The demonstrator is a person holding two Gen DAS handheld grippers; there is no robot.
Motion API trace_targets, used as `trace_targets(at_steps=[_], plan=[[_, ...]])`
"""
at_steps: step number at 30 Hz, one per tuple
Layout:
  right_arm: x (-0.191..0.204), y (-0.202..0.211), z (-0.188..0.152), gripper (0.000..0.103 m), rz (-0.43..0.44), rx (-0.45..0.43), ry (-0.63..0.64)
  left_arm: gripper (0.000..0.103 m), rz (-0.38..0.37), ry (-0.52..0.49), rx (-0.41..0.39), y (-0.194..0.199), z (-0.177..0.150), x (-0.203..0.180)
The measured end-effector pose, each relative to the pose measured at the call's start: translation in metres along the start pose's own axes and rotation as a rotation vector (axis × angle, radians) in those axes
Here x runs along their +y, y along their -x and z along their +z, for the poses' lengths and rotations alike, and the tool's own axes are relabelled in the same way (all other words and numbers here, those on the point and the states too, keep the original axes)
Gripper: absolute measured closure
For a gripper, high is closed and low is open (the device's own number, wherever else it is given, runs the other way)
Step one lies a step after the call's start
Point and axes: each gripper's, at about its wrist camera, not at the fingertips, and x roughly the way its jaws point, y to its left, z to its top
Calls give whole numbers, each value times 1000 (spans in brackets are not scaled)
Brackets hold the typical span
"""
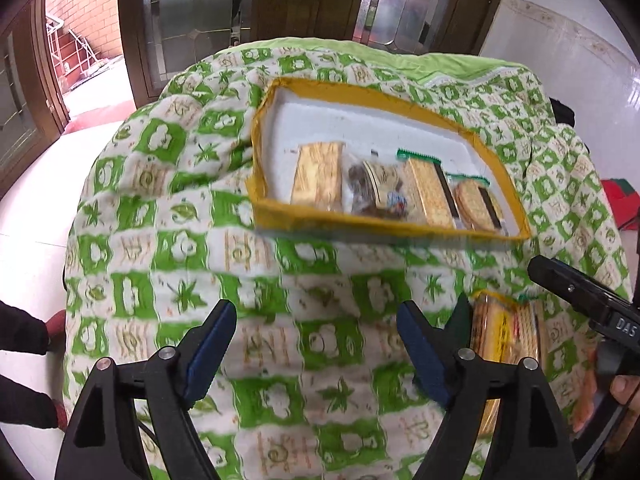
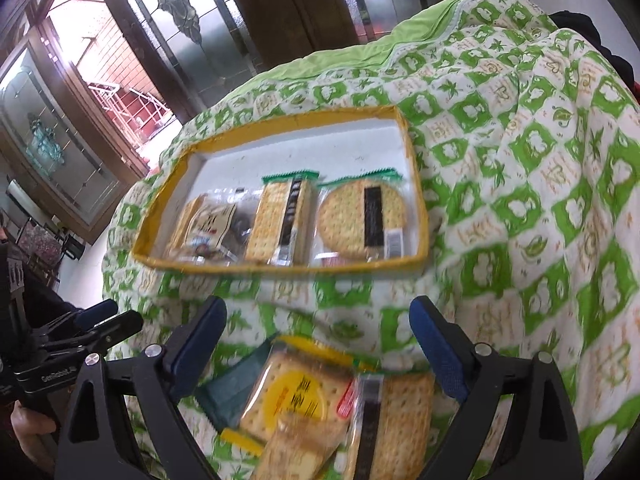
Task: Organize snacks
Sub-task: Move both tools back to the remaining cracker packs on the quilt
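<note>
At the far left we saw the left gripper [image 1: 316,344] hanging over bare green-and-white patterned cloth [image 1: 168,240], its jaws spread wide and nothing between them. Further along sat the yellow-rimmed tray [image 2: 280,267], with a small mixed packet [image 2: 210,226], a rectangular cracker pack [image 2: 280,220] and a round cracker pack [image 2: 362,218] lined up along its near wall. On the right our right gripper [image 2: 320,344] stood released too, hovering above loose cracker packets [image 2: 320,404] lying on the cloth just short of the tray.
</note>
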Motion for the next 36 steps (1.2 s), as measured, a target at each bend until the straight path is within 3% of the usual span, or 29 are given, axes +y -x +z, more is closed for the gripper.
trace_targets(at_steps=[8, 12, 27, 32, 36], plan=[[8, 14, -29, 10, -2, 12, 24, 18, -10, -19, -5, 6, -17, -9], [14, 22, -44, 10, -50, -10, 60, 18, -33, -12, 4, 8, -30, -10], [4, 31, -55, 11, -68, -20, 81, 18, -95, -21, 36, 12, -63, -24], [-1, 33, -54, 26, -31, -4, 66, 18, -132, -41, 53, 12, -65, -38], [-17, 29, -50, 32, 5, 38, -6, 18, -148, -88, 55, 12, -66, -55]])
